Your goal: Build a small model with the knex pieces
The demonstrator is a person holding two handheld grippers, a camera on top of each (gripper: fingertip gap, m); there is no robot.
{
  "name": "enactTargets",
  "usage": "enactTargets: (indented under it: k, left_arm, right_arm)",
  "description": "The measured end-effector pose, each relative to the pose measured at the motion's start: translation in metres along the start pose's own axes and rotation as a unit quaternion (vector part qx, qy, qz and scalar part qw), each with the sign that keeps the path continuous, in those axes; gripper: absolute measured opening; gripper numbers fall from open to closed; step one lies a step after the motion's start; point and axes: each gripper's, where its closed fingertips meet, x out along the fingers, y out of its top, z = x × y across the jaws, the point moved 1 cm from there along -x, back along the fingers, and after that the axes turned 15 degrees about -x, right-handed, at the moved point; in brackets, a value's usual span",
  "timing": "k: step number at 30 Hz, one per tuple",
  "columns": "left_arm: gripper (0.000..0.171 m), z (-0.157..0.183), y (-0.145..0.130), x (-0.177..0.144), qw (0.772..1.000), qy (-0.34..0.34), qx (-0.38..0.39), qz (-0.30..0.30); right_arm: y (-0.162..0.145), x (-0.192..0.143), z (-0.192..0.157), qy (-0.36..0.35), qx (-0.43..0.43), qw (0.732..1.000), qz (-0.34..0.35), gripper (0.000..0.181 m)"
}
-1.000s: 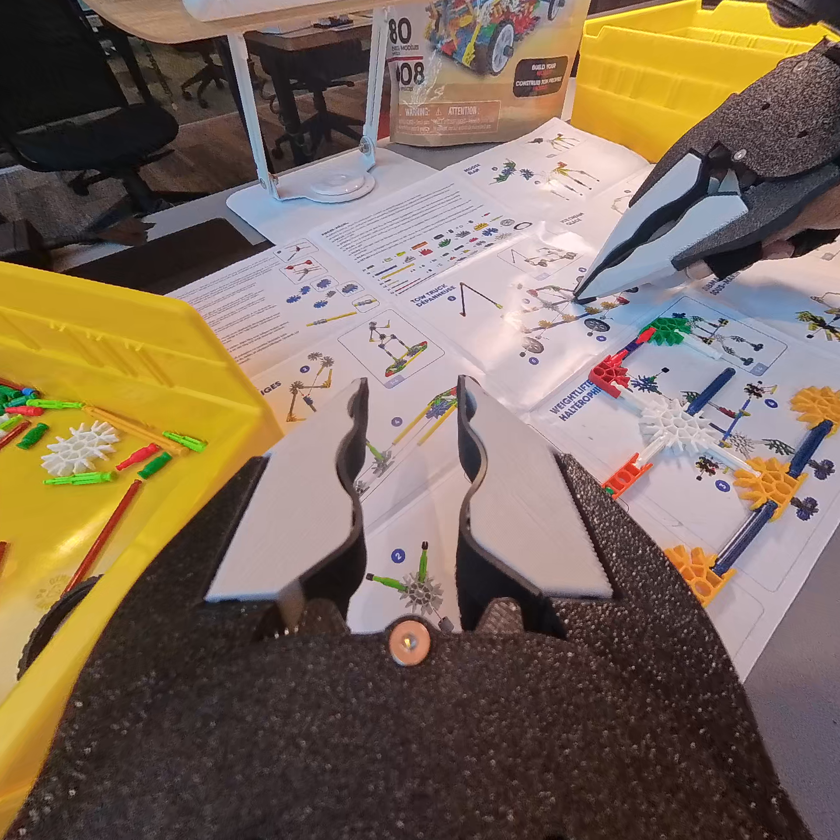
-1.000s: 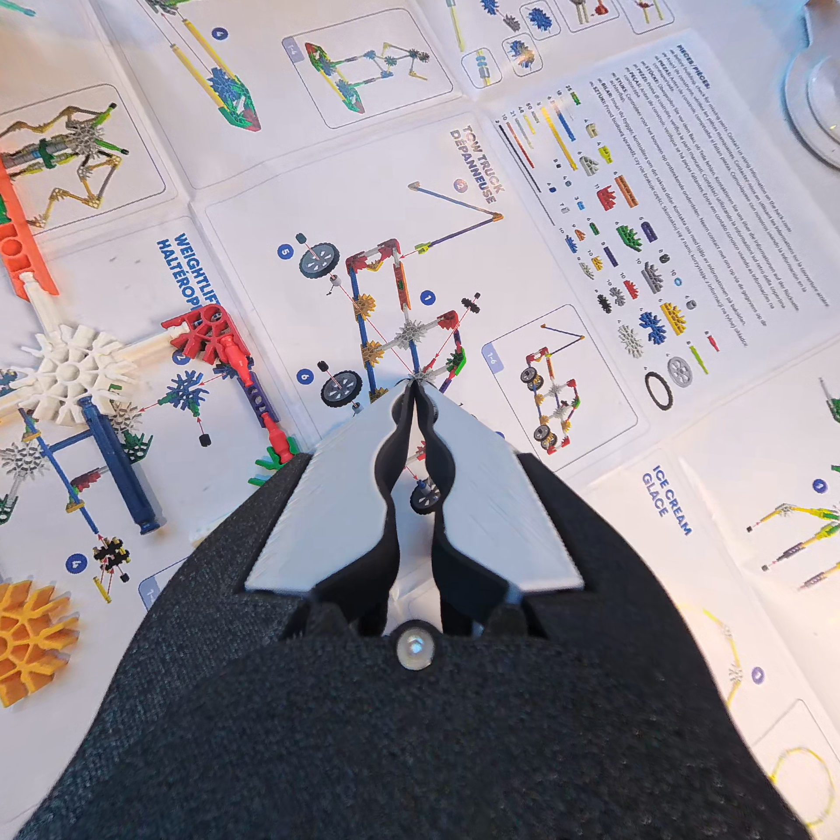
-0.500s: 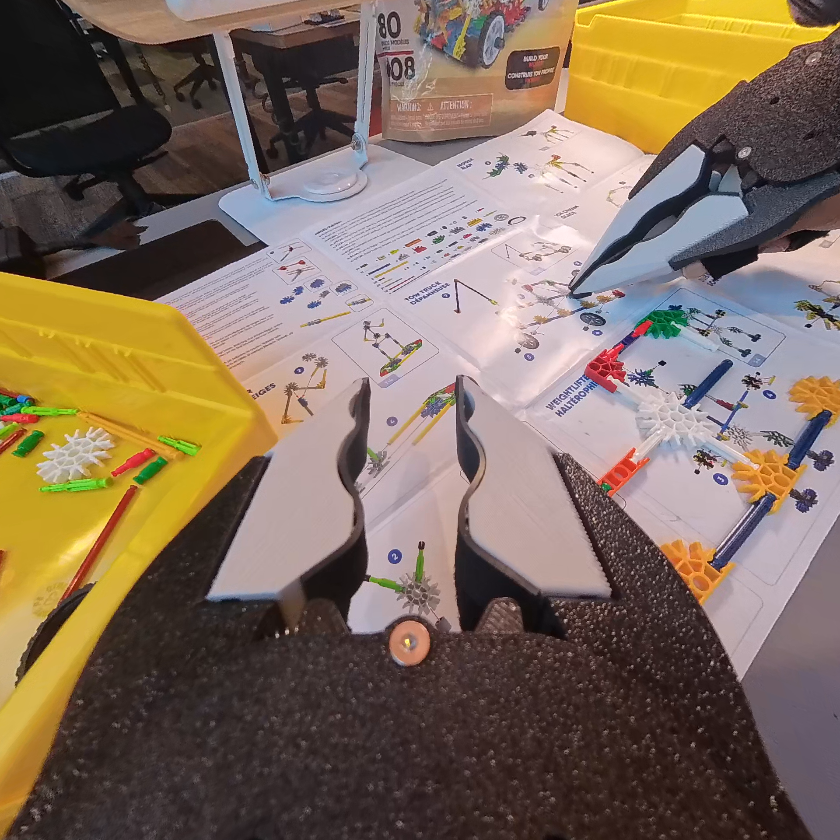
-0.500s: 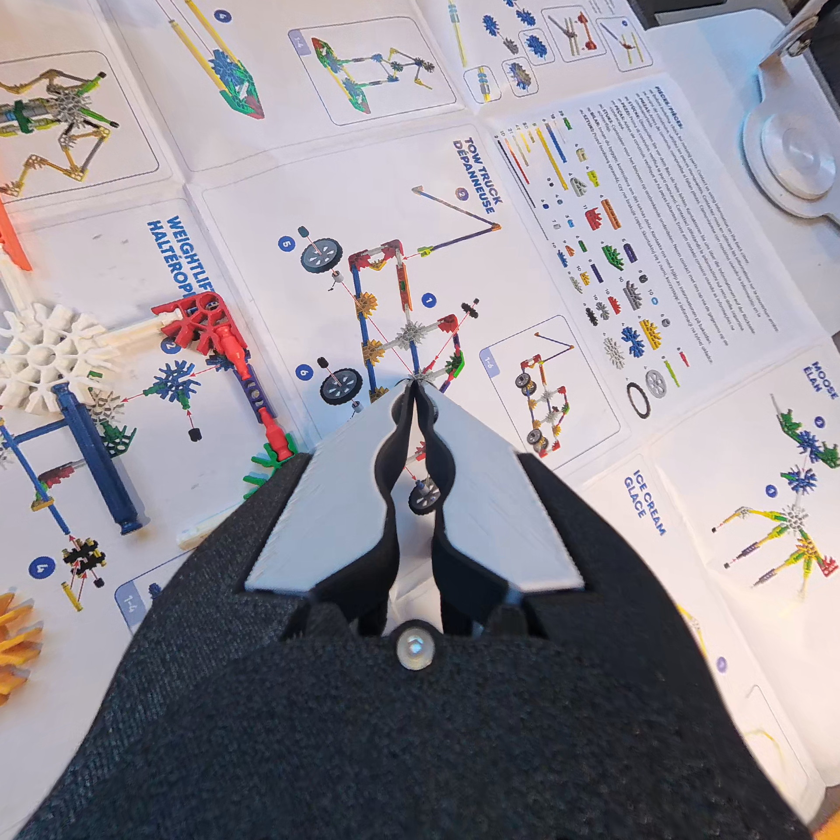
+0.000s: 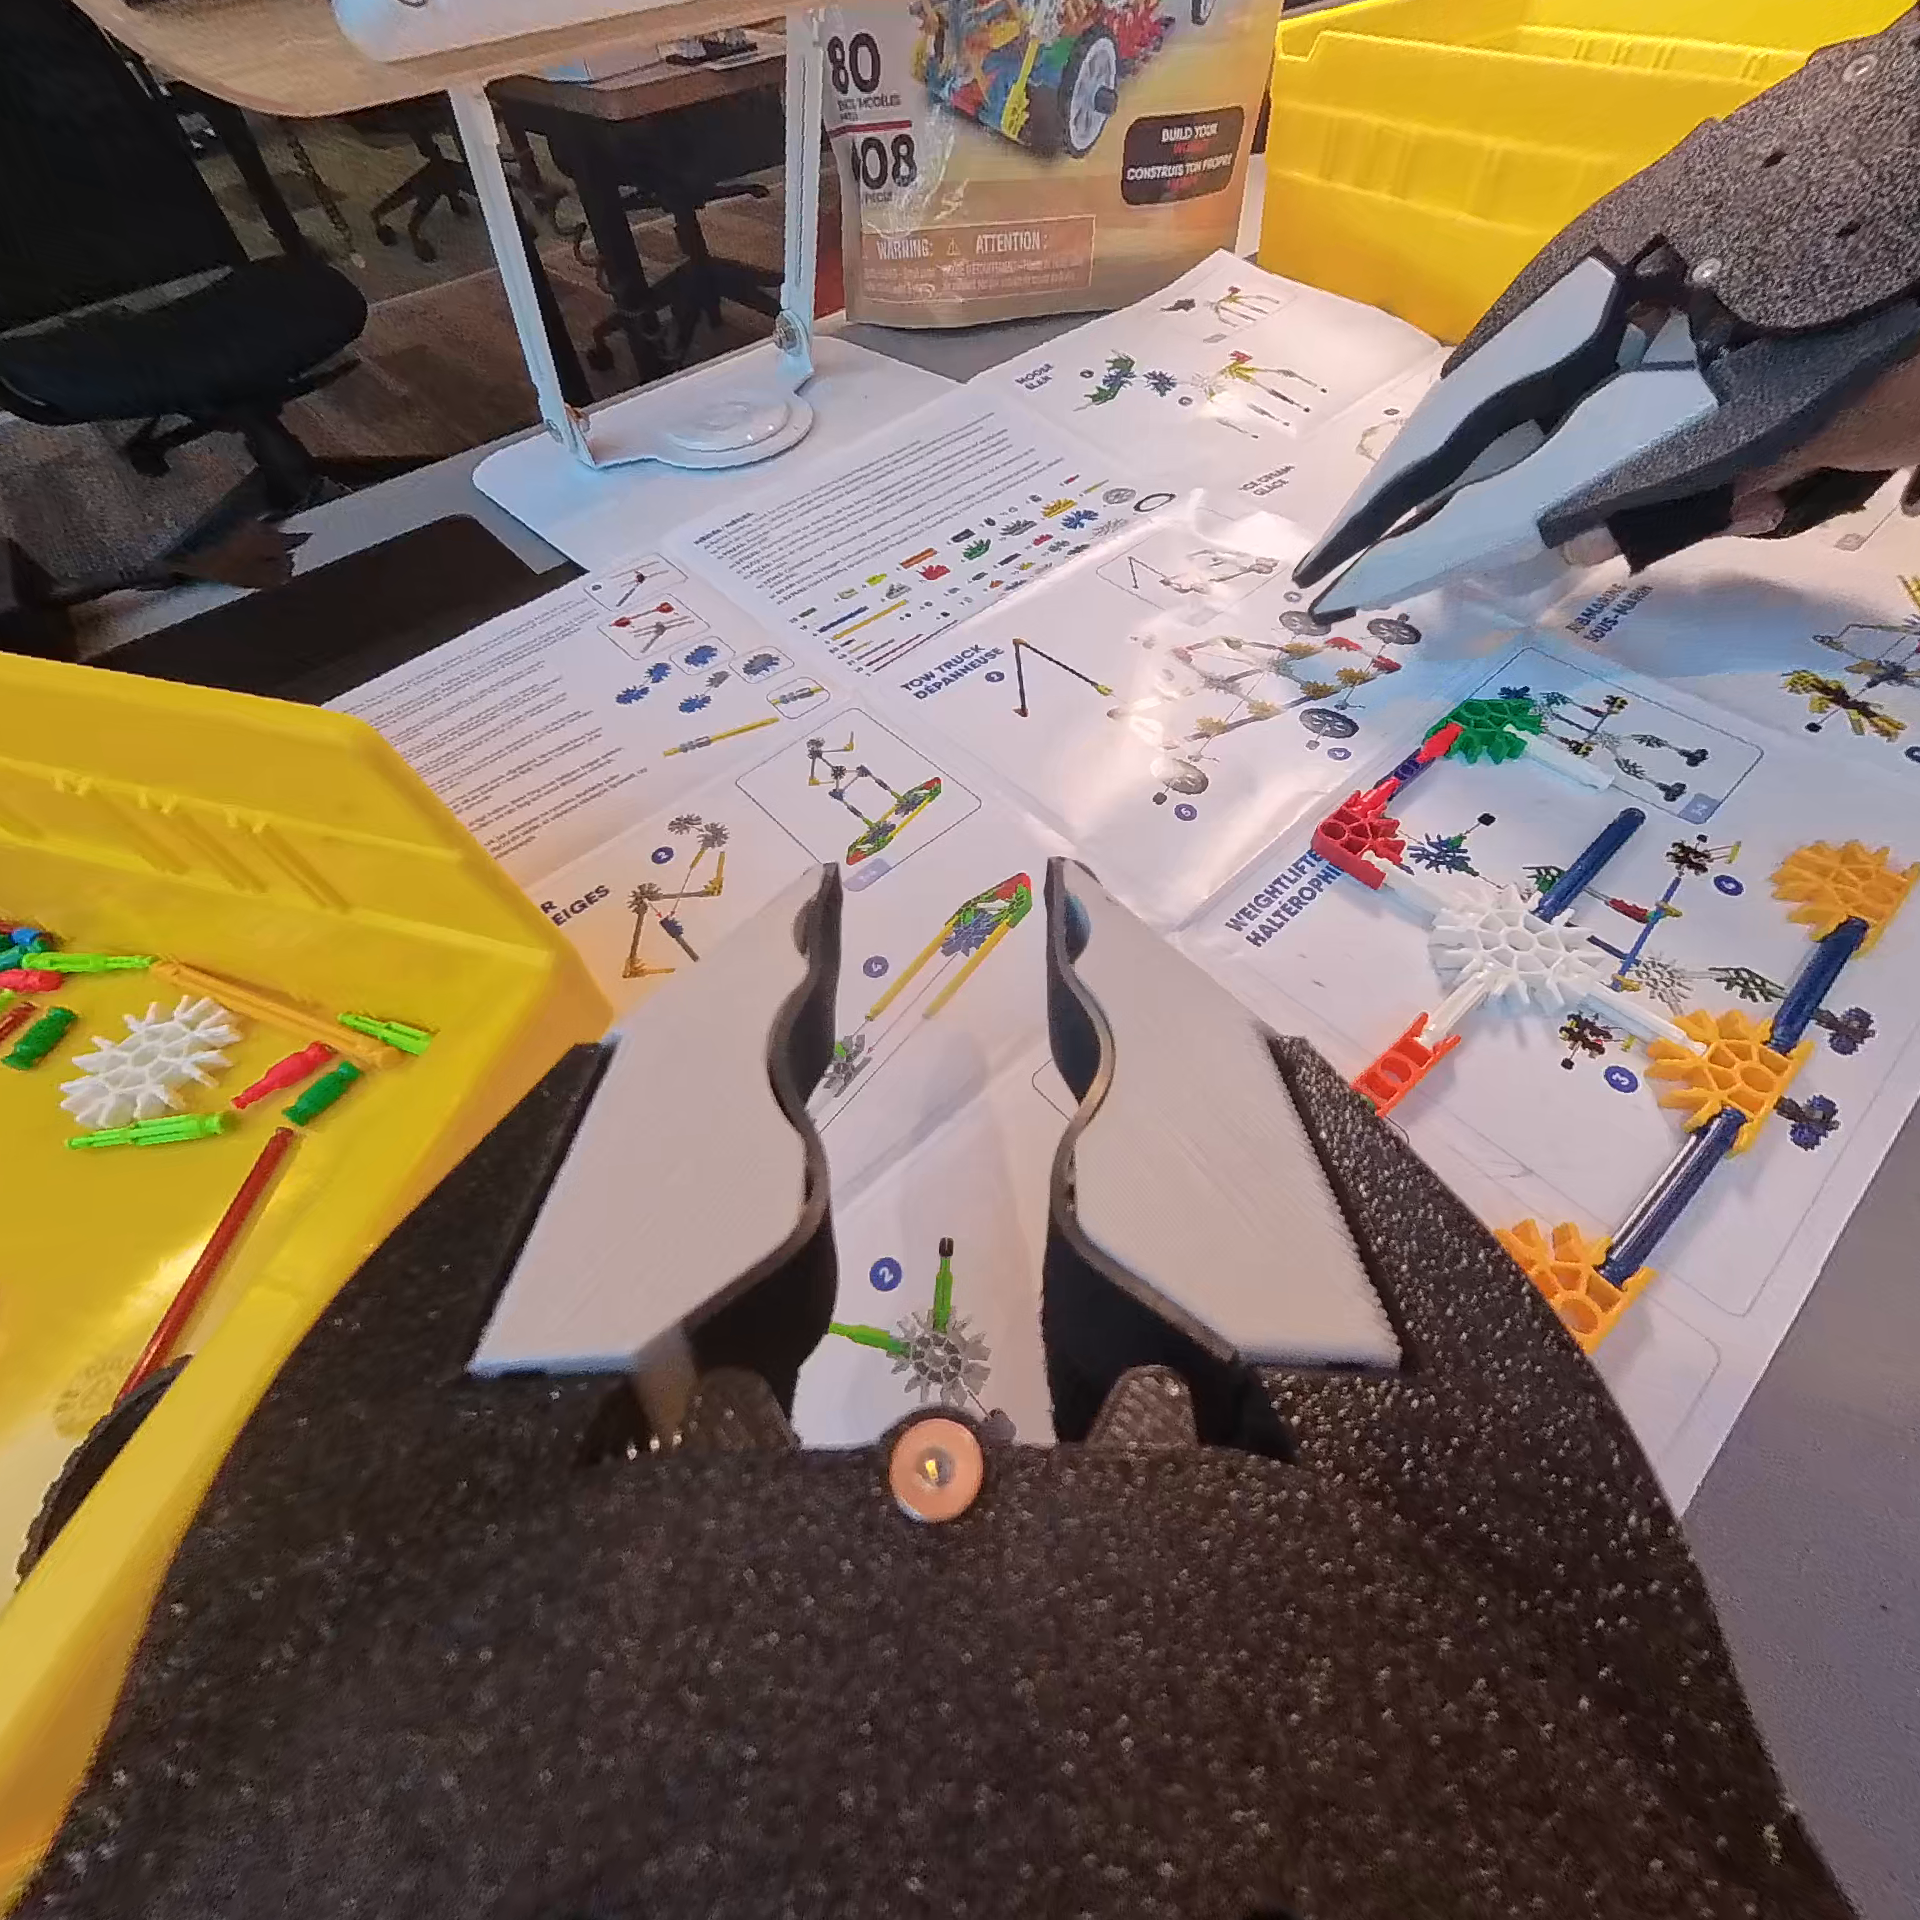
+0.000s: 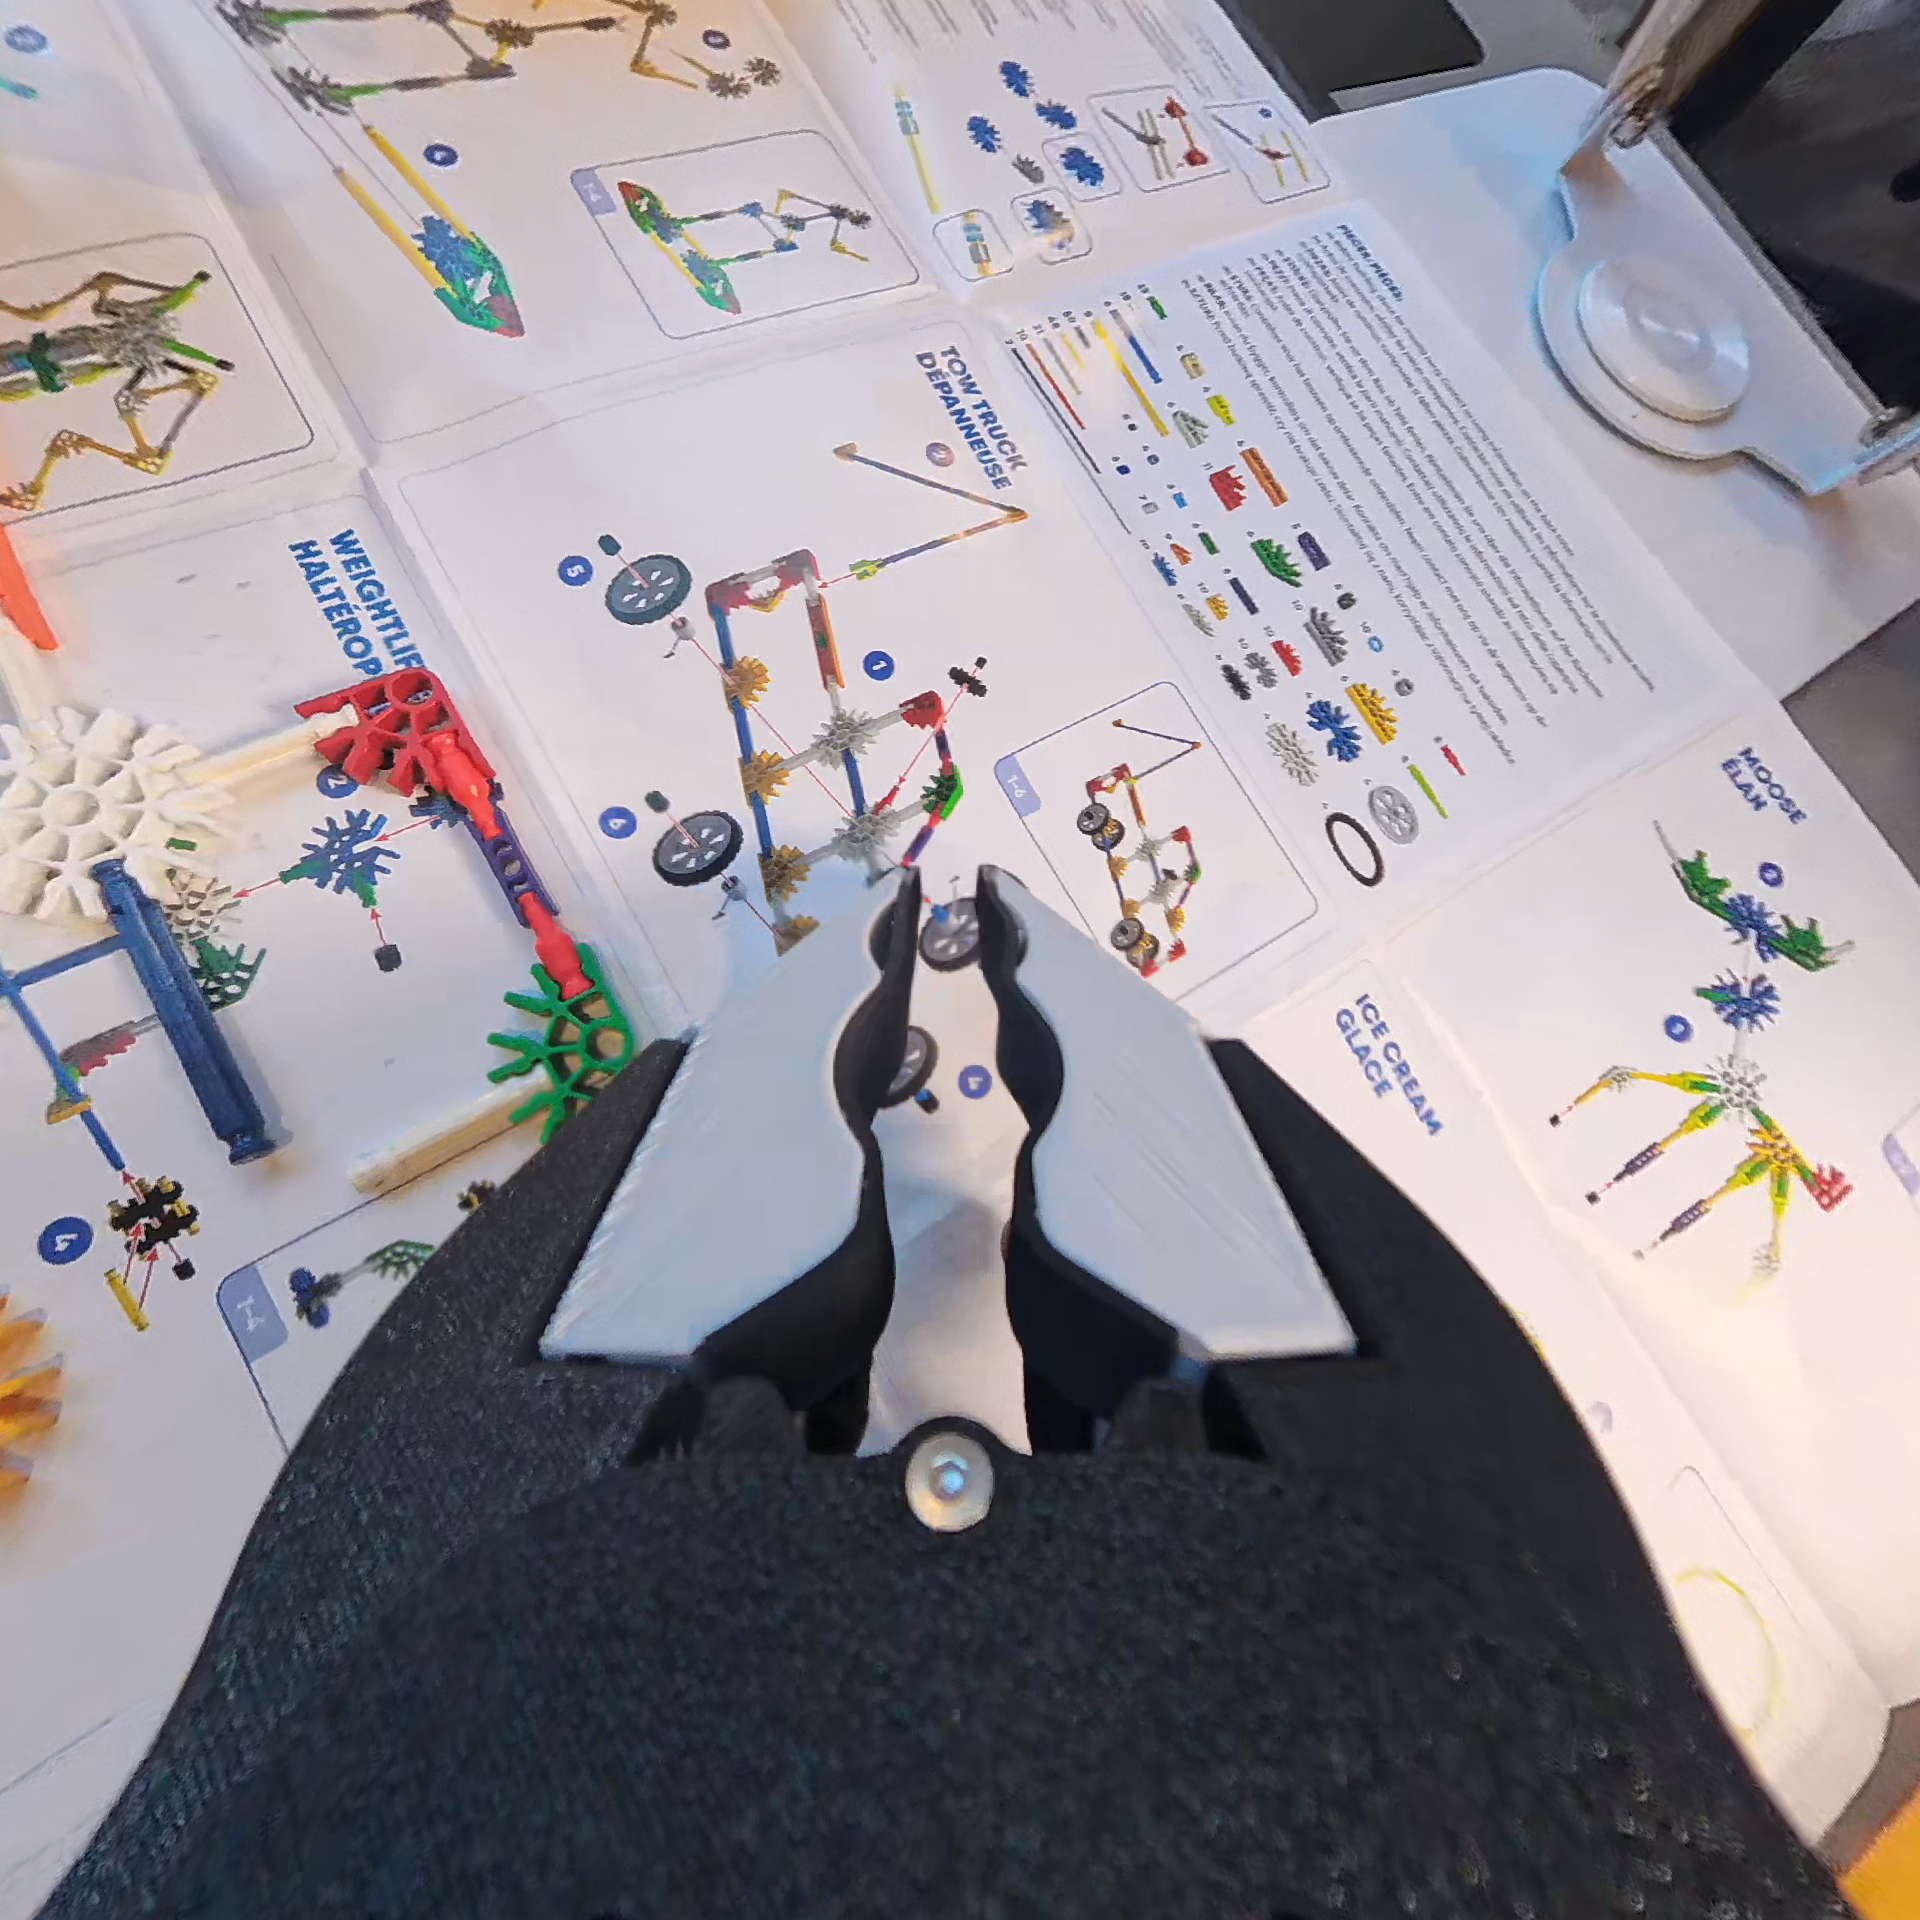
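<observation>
My left gripper is open and empty, hovering over a large printed instruction sheet. My right gripper has its tips a small gap apart, empty, low over a drawing of a wheeled model on the sheet; it also shows in the left wrist view. A flat build of rods and connectors lies on the sheet to the right: white snowflake connector, red connector, green connector, orange connectors and blue rods. In the right wrist view its green connector and red connector lie left of my fingers.
A yellow bin at the left holds loose green, red and white pieces. Another yellow bin stands at the back right. A white lamp base and a product bag stand at the back. A hand holds the right gripper. Tip to tip, the grippers are about 20 cm apart.
The right gripper's tips were touching and now stand a small gap apart; it has shifted slightly across the sheet. The left gripper has stayed open and nearly still.
</observation>
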Motion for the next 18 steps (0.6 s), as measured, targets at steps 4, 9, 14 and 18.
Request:
enactTargets:
  k: [4,9,14,18]
  left_arm:
    - [0.037,0.000,0.000,-0.001,1.000,-0.007,-0.008,0.001]
    - [0.037,-0.001,0.002,-0.002,1.000,-0.016,-0.024,0.004]
    - [0.037,-0.001,0.000,-0.002,0.999,-0.021,-0.029,-0.001]
    - [0.039,-0.002,0.000,-0.003,0.999,-0.022,-0.037,-0.002]
  right_arm:
    - [-0.006,-0.007,0.009,-0.004,0.022,1.000,0.007,0.010]
    - [-0.010,-0.003,0.005,0.006,0.021,1.000,0.004,0.010]
    - [-0.010,0.000,0.000,0.012,0.013,1.000,0.000,0.010]
    - [-0.008,0.000,-0.001,0.013,0.012,1.000,0.002,0.010]
